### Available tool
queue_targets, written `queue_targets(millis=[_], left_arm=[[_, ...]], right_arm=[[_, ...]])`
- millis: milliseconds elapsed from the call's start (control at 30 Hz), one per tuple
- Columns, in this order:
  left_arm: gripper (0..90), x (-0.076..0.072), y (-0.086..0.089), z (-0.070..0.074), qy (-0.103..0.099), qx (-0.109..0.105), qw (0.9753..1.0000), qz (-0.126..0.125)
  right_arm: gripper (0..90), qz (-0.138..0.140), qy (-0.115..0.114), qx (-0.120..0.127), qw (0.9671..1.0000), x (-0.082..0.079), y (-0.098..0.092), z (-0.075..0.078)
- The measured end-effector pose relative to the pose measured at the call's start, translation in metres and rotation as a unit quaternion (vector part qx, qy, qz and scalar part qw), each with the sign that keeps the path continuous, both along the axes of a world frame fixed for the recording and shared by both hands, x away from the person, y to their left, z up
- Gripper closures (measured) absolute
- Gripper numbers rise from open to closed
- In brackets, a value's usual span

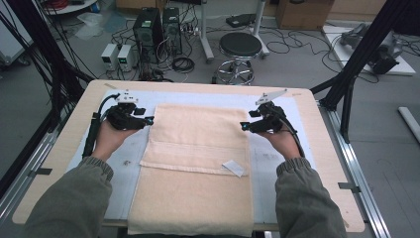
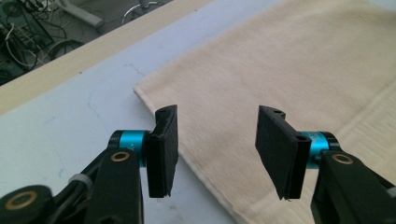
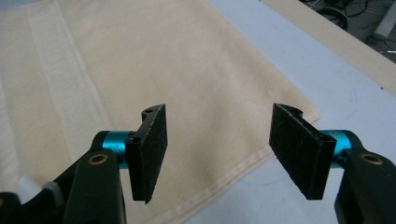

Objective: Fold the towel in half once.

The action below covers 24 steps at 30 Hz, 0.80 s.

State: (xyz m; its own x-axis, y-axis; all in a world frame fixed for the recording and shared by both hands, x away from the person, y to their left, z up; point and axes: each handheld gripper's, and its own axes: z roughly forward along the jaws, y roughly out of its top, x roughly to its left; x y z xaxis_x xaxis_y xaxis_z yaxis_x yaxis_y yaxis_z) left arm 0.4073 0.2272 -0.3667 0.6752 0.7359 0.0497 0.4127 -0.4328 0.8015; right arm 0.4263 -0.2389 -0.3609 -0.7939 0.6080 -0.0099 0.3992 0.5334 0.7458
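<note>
A cream towel (image 1: 198,148) lies folded on a pale blue mat (image 1: 124,163), its far part doubled over with a white label (image 1: 233,167) near the fold's right end. My left gripper (image 1: 147,119) sits at the towel's left edge, and my right gripper (image 1: 245,126) at its right edge. In the left gripper view the left gripper (image 2: 217,149) is open, its jaws straddling the towel (image 2: 289,70) edge just above it. In the right gripper view the right gripper (image 3: 217,149) is open too, over the hem of the towel (image 3: 140,60) near a far corner.
The mat covers a wooden table (image 1: 74,114) whose bare edges show at left and right. Beyond the table stand a black stool (image 1: 240,47), computer towers (image 1: 148,29) and loose cables on the floor. Black frame posts (image 1: 361,54) rise at the right.
</note>
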Motion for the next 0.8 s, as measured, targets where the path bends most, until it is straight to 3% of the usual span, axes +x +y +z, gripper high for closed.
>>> queue_targets(millis=[367, 433, 533, 600, 800], left_arm=[[42.8, -0.043, 0.004, -0.03, 0.005, -0.01, 0.9995, -0.031], [42.7, -0.048, 0.003, -0.035, 0.015, -0.007, 0.9992, -0.036], [42.6, -0.056, 0.003, -0.041, 0.014, -0.001, 0.9988, -0.046], [43.2, -0.059, 0.003, -0.043, 0.018, 0.001, 0.9986, -0.05], [43.9, -0.064, -0.002, -0.052, 0.018, 0.003, 0.9979, -0.061]], right_arm=[[37.9, 0.032, -0.001, 0.012, 0.9994, -0.049, 0.001, -0.02], [37.2, 0.039, 0.006, 0.009, 0.9992, -0.055, 0.004, -0.026], [37.0, 0.055, 0.014, -0.007, 0.9983, -0.062, 0.012, -0.029], [38.8, 0.063, -0.002, 0.007, 0.998, -0.069, 0.014, -0.032], [38.7, 0.054, 0.014, 0.008, 0.9984, -0.078, 0.009, -0.052]])
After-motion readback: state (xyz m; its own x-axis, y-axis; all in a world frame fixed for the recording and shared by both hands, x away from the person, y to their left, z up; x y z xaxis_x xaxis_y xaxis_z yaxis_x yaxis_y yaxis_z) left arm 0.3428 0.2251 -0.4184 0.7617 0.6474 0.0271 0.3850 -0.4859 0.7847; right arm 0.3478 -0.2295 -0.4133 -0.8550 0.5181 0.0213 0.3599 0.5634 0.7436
